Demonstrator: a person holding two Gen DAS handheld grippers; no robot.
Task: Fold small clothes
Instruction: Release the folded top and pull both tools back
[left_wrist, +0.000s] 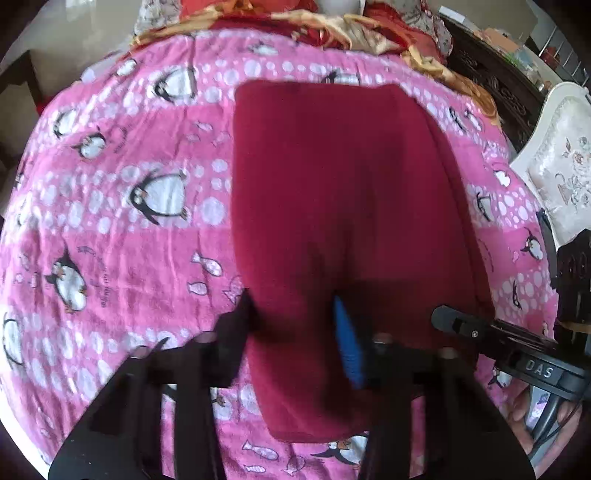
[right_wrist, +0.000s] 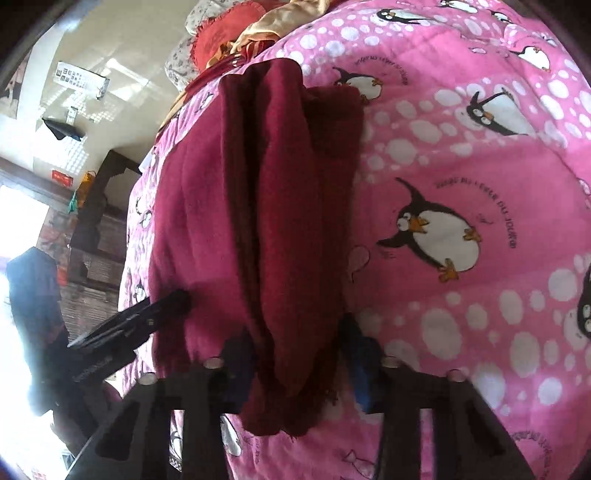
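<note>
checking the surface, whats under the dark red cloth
The dark red cloth lies on a pink penguin-print blanket, which shows all around it. Whatever sits directly beneath the cloth is covered.

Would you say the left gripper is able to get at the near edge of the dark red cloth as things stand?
Probably yes: the left gripper already has the dark red cloth between its open fingers on the pink penguin blanket, with nothing in the way.

A dark red, soft knitted garment (left_wrist: 332, 192) lies on the pink penguin-print blanket (left_wrist: 129, 240), flat and rectangular toward its far end, its near end bunched into long lengthwise folds (right_wrist: 280, 221) and raised off the blanket.
</note>
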